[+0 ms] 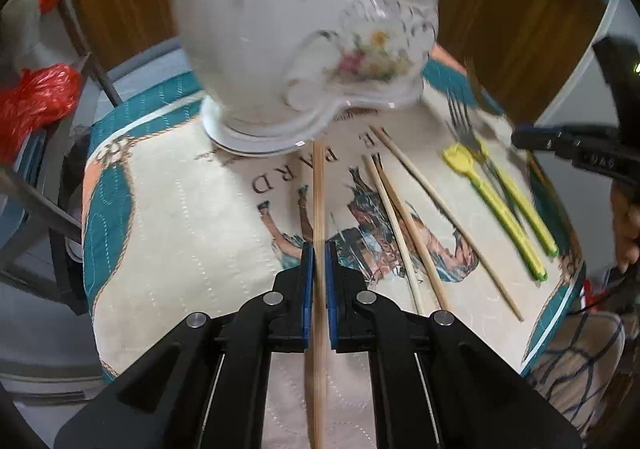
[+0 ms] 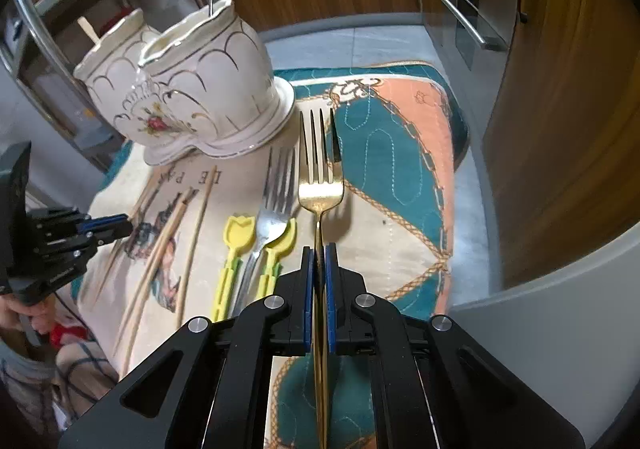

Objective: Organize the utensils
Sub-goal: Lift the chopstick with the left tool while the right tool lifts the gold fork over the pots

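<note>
— What has the left gripper [image 1: 318,249] got?
— Its jaws are clamped on a wooden chopstick [image 1: 319,185] pointing toward the ceramic holder [image 1: 280,41] at the quilted mat's [image 1: 168,209] far edge.
— And the right gripper [image 2: 319,253]?
— Pinched tight on a gold fork [image 2: 321,177]; loose chopsticks [image 2: 160,245], yellow utensils [image 2: 236,245] and a silver fork [image 2: 276,201] lie mid-mat.

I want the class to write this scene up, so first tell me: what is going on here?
A person is sorting utensils with a handheld gripper in each hand. The left gripper is shut on a wooden chopstick; the right gripper is shut on a gold fork. Both point toward the white ceramic holder on the printed mat. More chopsticks, a silver fork and two yellow plastic utensils lie on the mat.
</note>
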